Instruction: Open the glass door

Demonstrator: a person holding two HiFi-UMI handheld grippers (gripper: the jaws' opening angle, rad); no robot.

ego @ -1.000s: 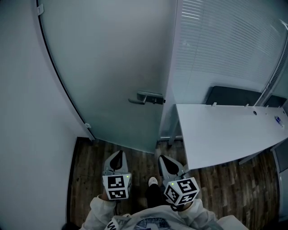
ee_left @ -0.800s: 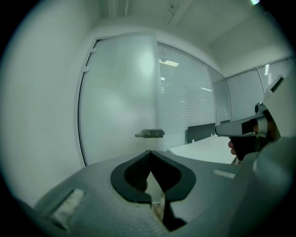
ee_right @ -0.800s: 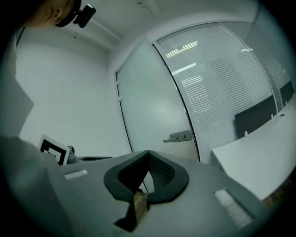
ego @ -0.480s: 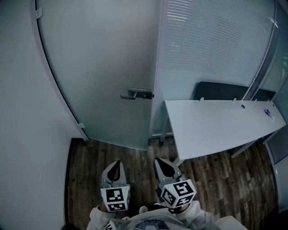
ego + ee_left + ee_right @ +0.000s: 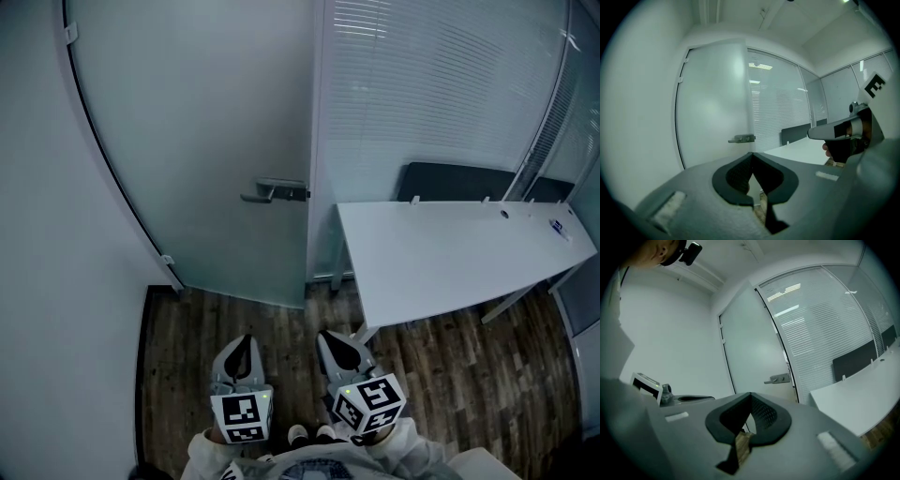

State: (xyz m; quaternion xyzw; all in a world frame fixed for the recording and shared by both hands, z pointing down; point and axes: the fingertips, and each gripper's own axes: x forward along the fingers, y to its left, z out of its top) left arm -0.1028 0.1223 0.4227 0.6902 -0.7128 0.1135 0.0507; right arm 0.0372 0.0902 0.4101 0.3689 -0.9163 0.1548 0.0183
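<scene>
The frosted glass door [image 5: 206, 141] stands shut in its frame: either awaiting opening or closed again. Left gripper [image 5: 247, 340] and right gripper [image 5: 334, 337], both pressed together and empty, hang well short of its lever handle [image 5: 274, 191]. Only the head view shows the wooden floor [image 5: 281, 319] between

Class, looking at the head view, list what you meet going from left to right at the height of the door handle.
white wall → frosted glass door → door handle → white desk
</scene>
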